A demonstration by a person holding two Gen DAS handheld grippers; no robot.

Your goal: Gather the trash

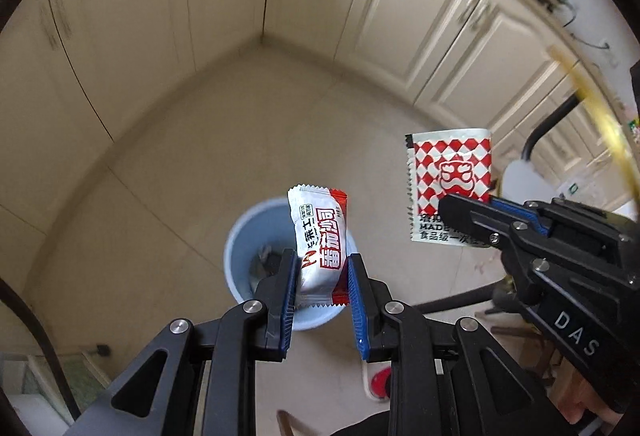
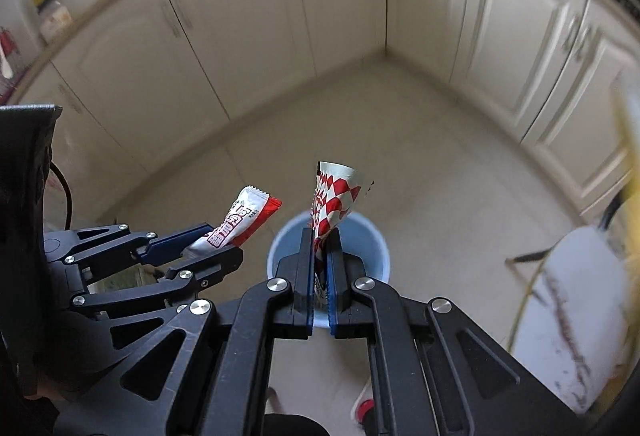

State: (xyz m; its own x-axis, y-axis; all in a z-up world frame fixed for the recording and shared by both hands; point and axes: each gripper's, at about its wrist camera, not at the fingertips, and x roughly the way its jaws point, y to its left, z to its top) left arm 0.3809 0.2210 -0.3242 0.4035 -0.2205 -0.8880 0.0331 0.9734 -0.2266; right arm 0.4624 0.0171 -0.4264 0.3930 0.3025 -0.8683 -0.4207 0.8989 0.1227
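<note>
left gripper [image 1: 322, 262] clamps white packet [image 1: 320, 248]; blue bin [image 1: 240, 236] below.

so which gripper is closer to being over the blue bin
Hard to call. Left gripper holds its white wrapper over the blue bin; right gripper holds the checkered packet there too.

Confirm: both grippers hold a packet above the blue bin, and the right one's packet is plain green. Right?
Not quite. The right gripper is shut on a red-and-white checkered sachet, not a plain green one; the left wrist view shows its pattern flat on. The rest holds: the left gripper holds a white-and-red snack packet, both above the blue bin.
</note>
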